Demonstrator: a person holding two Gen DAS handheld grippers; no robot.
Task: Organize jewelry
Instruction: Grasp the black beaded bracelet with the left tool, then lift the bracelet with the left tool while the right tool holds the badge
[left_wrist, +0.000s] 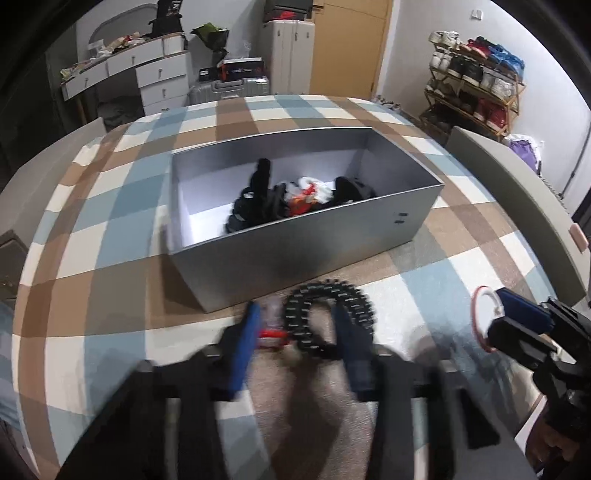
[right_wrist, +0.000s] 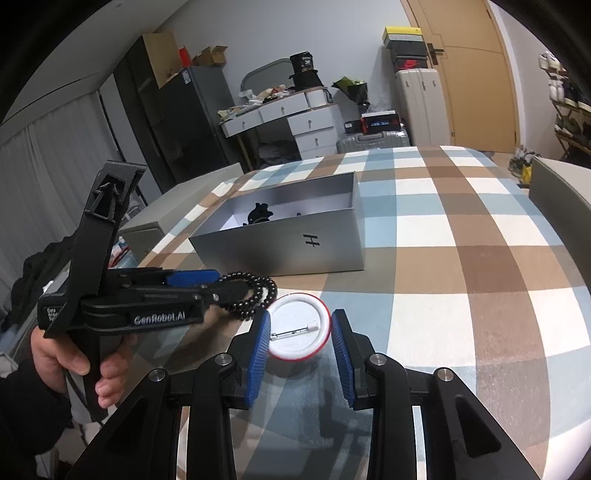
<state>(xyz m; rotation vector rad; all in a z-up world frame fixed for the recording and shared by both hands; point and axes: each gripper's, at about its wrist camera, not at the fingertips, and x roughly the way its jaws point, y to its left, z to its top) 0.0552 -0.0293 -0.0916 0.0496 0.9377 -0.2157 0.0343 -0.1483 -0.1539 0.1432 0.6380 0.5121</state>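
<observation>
Left tool (left_wrist: 295, 332): jaws apart, straddling the black bead bracelet (left_wrist: 325, 314) just before the silver box (left_wrist: 295, 254).
Right tool (right_wrist: 300, 343): blue pads flank the white pin badge (right_wrist: 299, 326); contact unclear, so grip cannot be told.
Box: directly beyond both tools, already holding dark pieces.
Surface: plaid-covered tabletop (right_wrist: 461, 258).
Room: cluttered bedroom, wooden door (right_wrist: 472, 74) behind.

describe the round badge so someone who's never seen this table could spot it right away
On the checked tablecloth, look in front of the open grey box, on the near side. The round badge sits there between the right gripper fingers, beside a black bead bracelet. It alone is white, red-rimmed, with a metal pin.
</observation>
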